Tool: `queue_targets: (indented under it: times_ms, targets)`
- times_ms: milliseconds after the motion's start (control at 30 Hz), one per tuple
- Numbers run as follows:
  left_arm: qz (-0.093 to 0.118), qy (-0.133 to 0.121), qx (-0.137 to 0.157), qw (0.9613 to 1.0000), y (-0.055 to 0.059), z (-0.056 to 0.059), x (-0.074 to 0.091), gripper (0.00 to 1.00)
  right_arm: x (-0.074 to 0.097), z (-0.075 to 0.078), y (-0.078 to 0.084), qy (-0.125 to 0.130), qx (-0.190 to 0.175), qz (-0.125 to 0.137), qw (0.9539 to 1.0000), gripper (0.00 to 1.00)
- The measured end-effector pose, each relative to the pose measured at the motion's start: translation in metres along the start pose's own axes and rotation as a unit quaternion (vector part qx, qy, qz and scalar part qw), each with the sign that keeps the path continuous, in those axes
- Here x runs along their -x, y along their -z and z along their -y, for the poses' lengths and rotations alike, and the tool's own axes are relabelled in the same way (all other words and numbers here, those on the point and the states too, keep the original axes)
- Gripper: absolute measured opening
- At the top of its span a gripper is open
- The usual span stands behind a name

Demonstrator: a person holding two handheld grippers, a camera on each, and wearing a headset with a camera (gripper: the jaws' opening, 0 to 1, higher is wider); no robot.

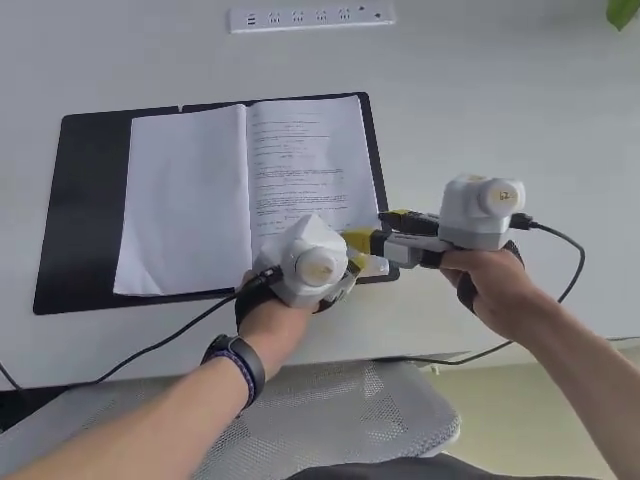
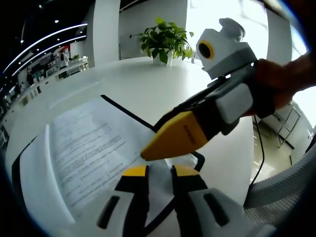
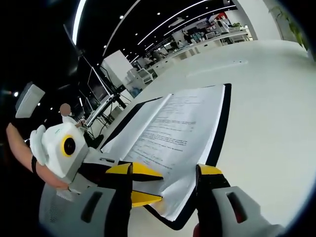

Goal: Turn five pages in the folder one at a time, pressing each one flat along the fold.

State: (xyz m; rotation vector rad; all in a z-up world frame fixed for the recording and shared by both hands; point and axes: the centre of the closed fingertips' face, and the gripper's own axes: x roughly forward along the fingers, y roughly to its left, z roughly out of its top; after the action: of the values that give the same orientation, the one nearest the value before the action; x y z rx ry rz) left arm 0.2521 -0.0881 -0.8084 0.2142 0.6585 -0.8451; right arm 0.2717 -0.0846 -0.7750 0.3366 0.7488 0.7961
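Right gripper (image 3: 165, 170) gapes wide astride the right page (image 1: 310, 160) corner of the folder (image 1: 85, 200); left gripper (image 2: 159, 172) nearly closed there, grip unclear.

White worktop (image 1: 500, 120), evenly lit. Power strip (image 1: 310, 16) sits at its far edge, potted plant (image 2: 165, 42) on the surface. Grey mesh chair (image 1: 340, 410) stands below. Ceiling strip lights (image 3: 163, 24) run overhead.

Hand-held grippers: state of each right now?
Left hand-held gripper: open, narrow gap, gripping nothing.
Right hand-held gripper: wide open, gripping nothing.
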Motion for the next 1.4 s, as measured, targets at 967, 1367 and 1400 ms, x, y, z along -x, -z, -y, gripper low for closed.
queue_targets:
  times_ms: [967, 1367, 1400]
  targets:
    - [-0.001, 0.019, 0.003, 0.9998, 0.001, 0.007, -0.001, 0.0, -0.006, 0.006, 0.003, 0.004, -0.062, 0.009, 0.998, 0.08]
    - [-0.009, 0.021, 0.004, 0.9997, 0.001, 0.007, -0.001, 0.0, -0.005, 0.011, 0.004, 0.018, -0.068, 0.004, 0.9975, 0.01]
    - [-0.009, 0.022, 0.005, 0.9997, 0.001, 0.007, 0.0, 0.0, -0.005, 0.01, 0.004, 0.018, -0.066, 0.003, 0.9976, 0.01]
